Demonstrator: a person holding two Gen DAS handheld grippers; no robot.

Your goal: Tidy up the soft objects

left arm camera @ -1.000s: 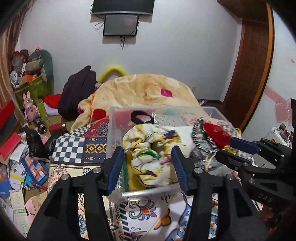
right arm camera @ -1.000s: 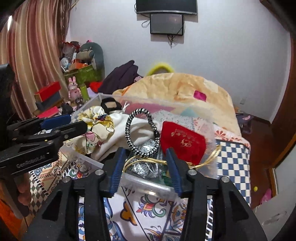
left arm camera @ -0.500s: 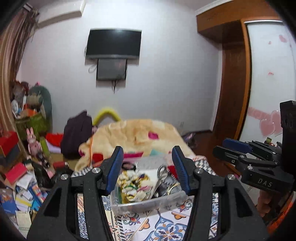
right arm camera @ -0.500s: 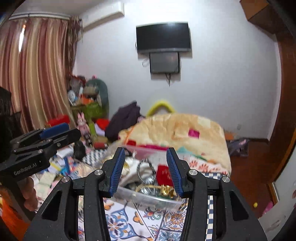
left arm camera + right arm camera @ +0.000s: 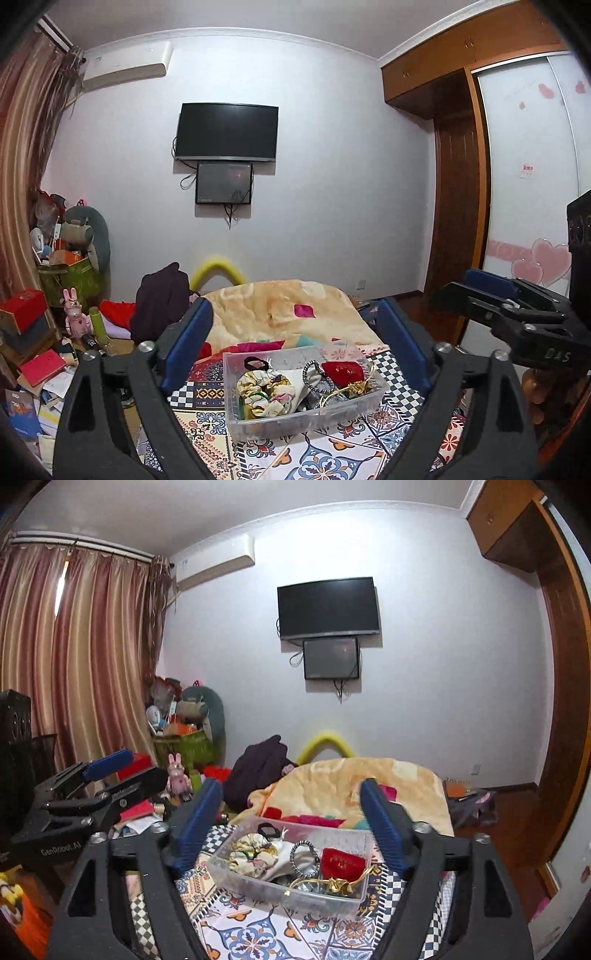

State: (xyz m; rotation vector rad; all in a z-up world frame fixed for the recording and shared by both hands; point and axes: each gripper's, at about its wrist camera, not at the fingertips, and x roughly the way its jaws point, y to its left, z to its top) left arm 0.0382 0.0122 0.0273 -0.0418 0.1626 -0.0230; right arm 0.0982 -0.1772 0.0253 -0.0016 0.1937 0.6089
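A clear plastic box (image 5: 306, 421) (image 5: 280, 891) sits on the patterned bedspread. It holds a floral scrunchie (image 5: 264, 391) (image 5: 251, 853), a black hair tie (image 5: 254, 363), a black-and-white beaded band (image 5: 312, 374) (image 5: 304, 854), a red pouch (image 5: 341, 371) (image 5: 340, 864) and gold ribbon (image 5: 332, 884). My left gripper (image 5: 295, 343) is open and empty, well back from and above the box. My right gripper (image 5: 291, 823) is open and empty, likewise held back from the box. Each gripper shows at the edge of the other's view.
A beige blanket (image 5: 288, 314) is bunched behind the box, with a dark garment (image 5: 159, 302) and a yellow ring (image 5: 216, 267) beyond it. Toys, boxes and papers crowd the floor at left (image 5: 40, 354). A wardrobe (image 5: 458, 221) stands at right.
Both grippers have pulled back and up from the box, which now looks small and far. Their jaws have opened wider. Nothing was picked up.
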